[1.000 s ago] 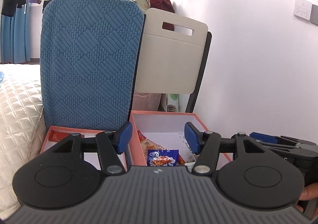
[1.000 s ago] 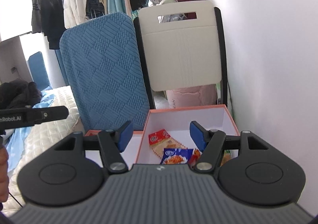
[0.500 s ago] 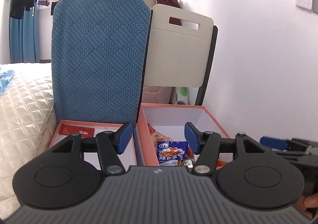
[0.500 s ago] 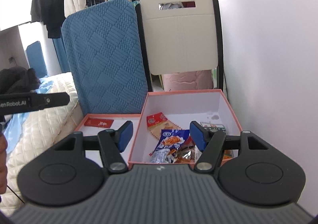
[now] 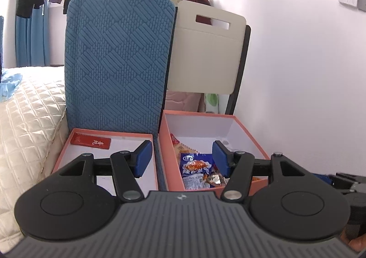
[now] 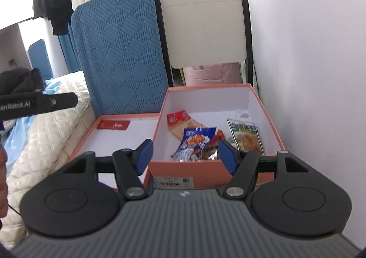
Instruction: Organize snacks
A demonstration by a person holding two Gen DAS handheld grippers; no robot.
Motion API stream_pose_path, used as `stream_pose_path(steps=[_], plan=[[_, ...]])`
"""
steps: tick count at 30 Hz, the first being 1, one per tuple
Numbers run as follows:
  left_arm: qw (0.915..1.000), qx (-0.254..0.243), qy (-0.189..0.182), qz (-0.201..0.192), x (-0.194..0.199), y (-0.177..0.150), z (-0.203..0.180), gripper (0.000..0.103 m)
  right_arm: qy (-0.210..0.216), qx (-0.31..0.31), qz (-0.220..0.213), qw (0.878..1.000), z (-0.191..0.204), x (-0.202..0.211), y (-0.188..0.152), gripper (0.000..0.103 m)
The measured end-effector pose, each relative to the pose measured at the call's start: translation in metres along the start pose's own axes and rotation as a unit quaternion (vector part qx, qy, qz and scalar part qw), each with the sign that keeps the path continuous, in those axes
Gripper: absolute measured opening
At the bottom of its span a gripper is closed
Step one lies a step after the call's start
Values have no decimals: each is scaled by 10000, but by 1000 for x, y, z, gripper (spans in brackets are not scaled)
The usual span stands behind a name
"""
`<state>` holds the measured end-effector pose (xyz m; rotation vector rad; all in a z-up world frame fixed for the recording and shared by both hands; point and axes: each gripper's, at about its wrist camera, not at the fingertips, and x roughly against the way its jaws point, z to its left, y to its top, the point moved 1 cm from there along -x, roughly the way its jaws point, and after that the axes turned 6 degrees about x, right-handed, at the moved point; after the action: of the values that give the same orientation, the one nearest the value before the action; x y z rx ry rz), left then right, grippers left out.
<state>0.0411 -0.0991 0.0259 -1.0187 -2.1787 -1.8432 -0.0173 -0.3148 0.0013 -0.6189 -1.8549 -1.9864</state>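
An orange box [image 6: 265,118] with white inside holds several snack packets: a blue one [image 6: 194,141], a red-topped one [image 6: 180,120] and a green one [image 6: 246,134]. The box [image 5: 249,134] and blue packet [image 5: 194,166] also show in the left wrist view. To its left lies the shallow orange lid [image 6: 91,134] [image 5: 66,143] with a red card [image 6: 113,124] [image 5: 90,141] in it. My left gripper [image 5: 181,157] is open and empty, above the gap between lid and box. My right gripper [image 6: 184,157] is open and empty over the box's near wall.
A blue textured cushion [image 5: 119,61] stands behind the lid, and a cream chair back [image 6: 203,22] behind the box. A white wall [image 6: 308,52] runs along the right. A quilted bed [image 5: 25,116] lies at left. The left gripper's body [image 6: 34,104] shows at left.
Both grippers have tilted down and moved closer to the box, so more of its inside and the packets show. Both stay open and empty.
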Motion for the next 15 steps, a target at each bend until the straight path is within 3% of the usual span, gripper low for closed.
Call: stream_pose_path(steps=[15], plan=[[9998,100,173,84,5,-10,6,64,-90,82,-104,9999,0,6,-2,65]])
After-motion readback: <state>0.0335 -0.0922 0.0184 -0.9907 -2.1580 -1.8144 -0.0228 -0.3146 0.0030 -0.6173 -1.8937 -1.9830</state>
